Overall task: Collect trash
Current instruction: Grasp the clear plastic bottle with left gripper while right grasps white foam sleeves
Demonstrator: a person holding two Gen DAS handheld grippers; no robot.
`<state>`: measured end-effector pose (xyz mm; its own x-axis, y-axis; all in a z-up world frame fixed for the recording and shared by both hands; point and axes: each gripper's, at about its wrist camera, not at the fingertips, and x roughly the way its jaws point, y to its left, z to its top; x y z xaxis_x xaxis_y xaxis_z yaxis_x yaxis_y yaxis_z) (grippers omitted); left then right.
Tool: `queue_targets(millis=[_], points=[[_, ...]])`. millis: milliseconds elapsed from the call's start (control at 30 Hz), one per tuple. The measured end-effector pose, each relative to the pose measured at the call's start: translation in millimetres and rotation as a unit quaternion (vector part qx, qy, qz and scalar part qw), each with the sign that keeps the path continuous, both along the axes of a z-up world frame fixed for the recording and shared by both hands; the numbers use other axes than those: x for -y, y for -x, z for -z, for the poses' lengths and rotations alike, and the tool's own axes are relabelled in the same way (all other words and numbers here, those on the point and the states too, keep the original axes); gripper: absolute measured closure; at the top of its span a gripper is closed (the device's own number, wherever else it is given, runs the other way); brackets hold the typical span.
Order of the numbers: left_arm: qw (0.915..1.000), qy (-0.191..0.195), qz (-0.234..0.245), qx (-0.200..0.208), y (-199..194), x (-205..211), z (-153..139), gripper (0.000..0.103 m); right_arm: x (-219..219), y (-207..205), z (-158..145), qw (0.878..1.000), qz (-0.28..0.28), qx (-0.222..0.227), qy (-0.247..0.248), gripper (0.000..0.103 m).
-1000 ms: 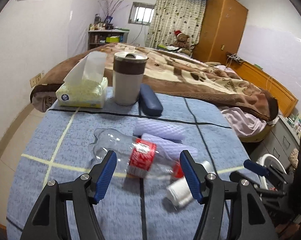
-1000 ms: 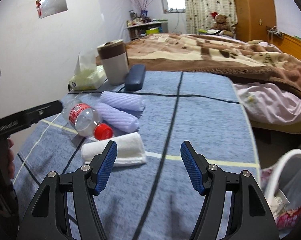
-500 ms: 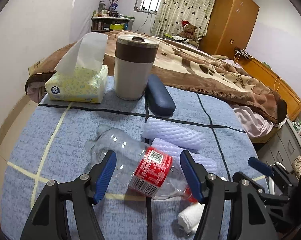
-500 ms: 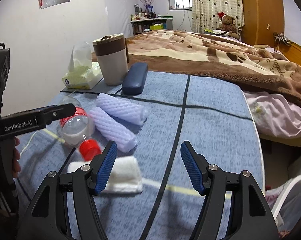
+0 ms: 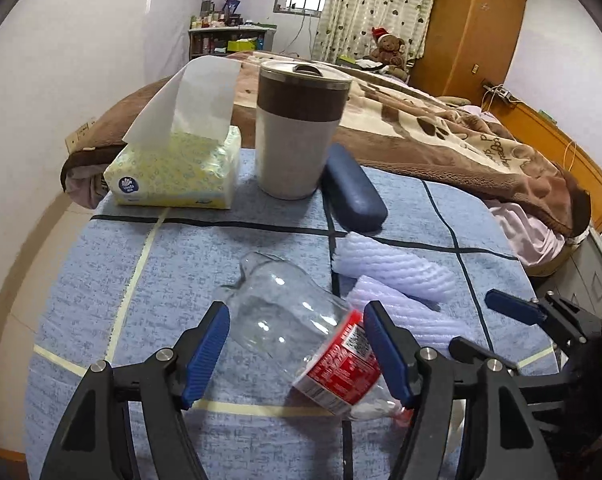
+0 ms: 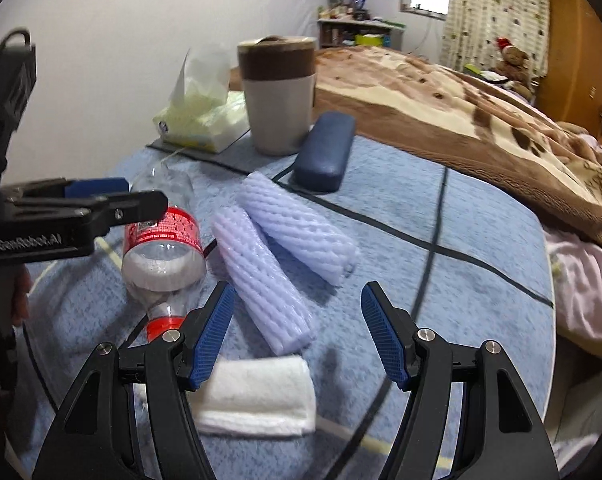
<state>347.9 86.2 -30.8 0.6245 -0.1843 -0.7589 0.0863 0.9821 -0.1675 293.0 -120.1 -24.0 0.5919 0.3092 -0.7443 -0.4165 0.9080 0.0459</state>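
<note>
An empty clear plastic bottle (image 5: 301, 332) with a red label and red cap lies on its side on the blue tablecloth; it also shows in the right wrist view (image 6: 165, 252). My left gripper (image 5: 297, 352) is open with its blue pads on either side of the bottle's body, apart from it. Two lilac foam net sleeves (image 6: 301, 224) (image 6: 261, 276) lie beside the bottle. My right gripper (image 6: 297, 332) is open and empty, just above the nearer sleeve and a folded white towel (image 6: 257, 396).
At the far side stand a brown-banded tumbler (image 5: 299, 128), a yellow tissue pack (image 5: 177, 168) and a navy glasses case (image 5: 355, 194). A bed with a brown blanket (image 5: 461, 136) lies beyond the table. The table edge drops off at the right (image 6: 549, 320).
Both grippers have moved forward and lower over the table. The left gripper's pads now flank the bottle. The right gripper has come close over the foam sleeves and towel.
</note>
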Motion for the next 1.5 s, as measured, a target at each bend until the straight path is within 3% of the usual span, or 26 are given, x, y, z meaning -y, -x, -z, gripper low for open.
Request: queue_targets(millis=[67, 267, 367, 467, 633, 700, 900, 933, 1000, 1133, 1400, 1500], points=[[0.9997, 0.020, 0.004, -0.010, -4, -2, 3, 0.034, -4, -3, 2, 1.000, -0.012, -0.007, 0.003, 0.036], [0.9999, -0.002, 0.008, -0.011, -9, 5, 4, 0.033, -9, -12, 10, 0.999, -0.019, -0.022, 0.017, 0.037], [0.9994, -0.034, 0.005, -0.011, -10, 6, 4, 0.031, -12, -14, 15, 0.999, -0.029, -0.032, 0.026, 0.058], [0.9989, -0.038, 0.011, -0.026, -9, 1, 8, 0.031, -14, -11, 15, 0.998, -0.042, -0.038, 0.033, 0.063], [0.9985, -0.039, 0.022, -0.033, -5, 2, 9, 0.031, -26, -11, 12, 0.995, -0.076, -0.041, 0.043, 0.059], [0.9980, -0.046, 0.020, -0.037, -3, 1, 11, 0.032, -31, -11, 12, 0.994, -0.080, -0.029, 0.063, 0.042], [0.9962, -0.059, 0.030, -0.055, 6, -2, 21, 0.031, -36, -14, 16, 0.994, -0.077, -0.031, 0.067, 0.042], [0.9959, -0.065, 0.026, -0.057, 7, -3, 23, 0.031, -34, -15, 16, 0.995, -0.071, -0.037, 0.060, 0.043], [0.9949, -0.076, 0.021, -0.063, 8, -4, 28, 0.032, -32, -15, 16, 0.996, -0.066, -0.043, 0.042, 0.063], [0.9967, -0.050, 0.017, -0.062, 13, -11, 31, 0.039, -32, -7, 15, 0.996, -0.065, -0.036, 0.044, 0.067], [0.9981, -0.039, 0.007, -0.047, 25, -11, 26, 0.039, -28, 3, 11, 0.998, -0.054, -0.034, 0.025, 0.071], [0.9984, -0.040, 0.004, -0.039, 34, -11, 20, 0.039, -22, 8, 7, 0.998, -0.052, -0.041, -0.007, 0.071]])
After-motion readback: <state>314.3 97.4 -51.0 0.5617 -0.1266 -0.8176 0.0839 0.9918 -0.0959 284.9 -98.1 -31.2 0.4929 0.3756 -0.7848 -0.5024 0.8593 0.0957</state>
